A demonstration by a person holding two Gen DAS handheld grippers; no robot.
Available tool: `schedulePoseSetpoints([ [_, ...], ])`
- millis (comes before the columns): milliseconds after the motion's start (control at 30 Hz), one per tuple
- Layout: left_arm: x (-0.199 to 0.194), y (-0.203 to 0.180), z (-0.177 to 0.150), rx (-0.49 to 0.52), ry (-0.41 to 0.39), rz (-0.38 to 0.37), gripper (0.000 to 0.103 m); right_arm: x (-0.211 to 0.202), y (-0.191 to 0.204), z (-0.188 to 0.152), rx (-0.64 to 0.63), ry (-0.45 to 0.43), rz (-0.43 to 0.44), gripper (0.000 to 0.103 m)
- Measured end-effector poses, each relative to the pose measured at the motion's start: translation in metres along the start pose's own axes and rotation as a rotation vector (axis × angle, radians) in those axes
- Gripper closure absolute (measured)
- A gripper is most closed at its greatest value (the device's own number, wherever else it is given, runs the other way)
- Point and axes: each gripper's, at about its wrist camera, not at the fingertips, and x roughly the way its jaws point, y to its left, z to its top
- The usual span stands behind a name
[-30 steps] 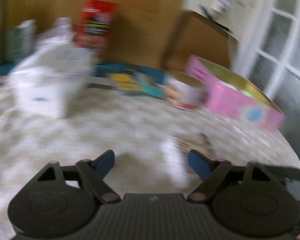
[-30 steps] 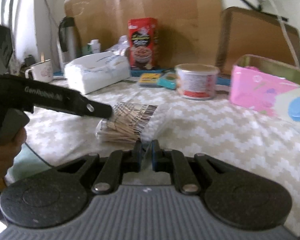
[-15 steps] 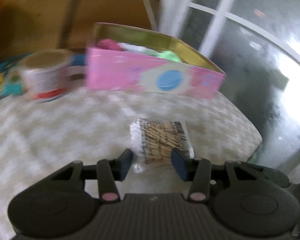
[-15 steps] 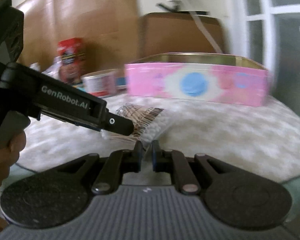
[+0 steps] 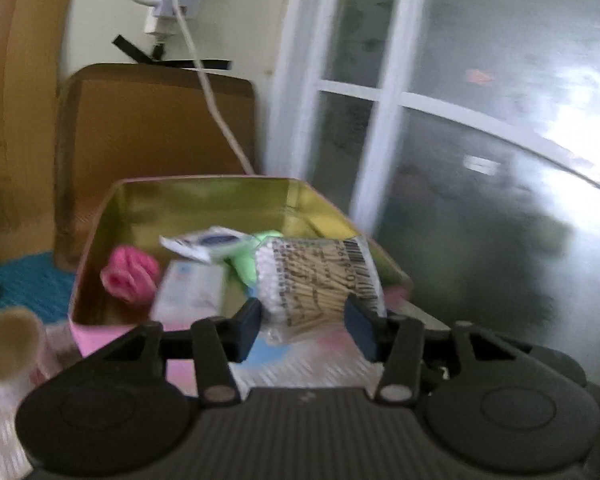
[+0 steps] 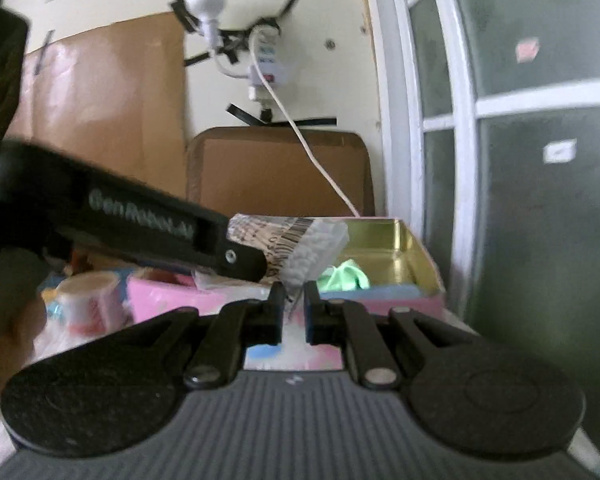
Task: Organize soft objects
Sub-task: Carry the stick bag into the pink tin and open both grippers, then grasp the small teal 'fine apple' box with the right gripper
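My left gripper (image 5: 305,322) is shut on a clear packet of cotton swabs (image 5: 316,278) and holds it in the air over the front edge of the pink tin with a gold inside (image 5: 204,200). The tin holds a pink soft ball (image 5: 130,274), a green cloth (image 5: 246,258) and white sachets (image 5: 204,242). In the right wrist view the left gripper's finger (image 6: 236,258) holds the packet (image 6: 300,246) above the tin (image 6: 396,240). My right gripper (image 6: 293,308) is shut and empty, just below the packet.
A round can (image 6: 90,300) stands left of the tin. A brown cardboard panel (image 5: 152,128) and a white cable (image 5: 216,112) are behind the tin. A glass door (image 5: 480,140) is at the right, past the table edge.
My left gripper closed on the swab packet, lifted it off the table and carried it up over the tin. The right gripper rose and turned toward the tin, still shut.
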Motion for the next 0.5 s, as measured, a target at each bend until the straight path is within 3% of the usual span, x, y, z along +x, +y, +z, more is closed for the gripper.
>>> schedulePoseSetpoints([
  [33,0.014,0.003,0.005,-0.002,0.013,0.049,0.036,0.016,-0.003,0.004,0.015,0.021,-0.002,0.087],
  [67,0.025,0.006,0.008,0.0,0.029,0.092,0.032,0.03,-0.004,0.007,0.014,0.041,-0.016,0.086],
  [100,0.034,0.008,0.008,-0.006,0.042,0.135,0.032,0.043,-0.002,0.008,0.009,0.058,-0.052,0.083],
  [133,0.04,0.013,0.007,-0.017,0.057,0.171,0.032,0.048,-0.001,0.008,0.005,0.084,-0.071,0.072],
  [267,0.005,0.028,-0.007,-0.052,0.013,0.121,0.03,0.023,0.01,-0.001,0.008,0.019,-0.022,0.06],
  [367,-0.038,0.044,-0.032,-0.048,-0.05,0.112,0.026,0.008,0.023,-0.006,0.002,-0.009,-0.002,0.06],
  [500,-0.083,0.087,-0.063,-0.115,-0.071,0.143,0.026,0.005,0.051,-0.004,0.004,-0.002,0.127,0.06],
])
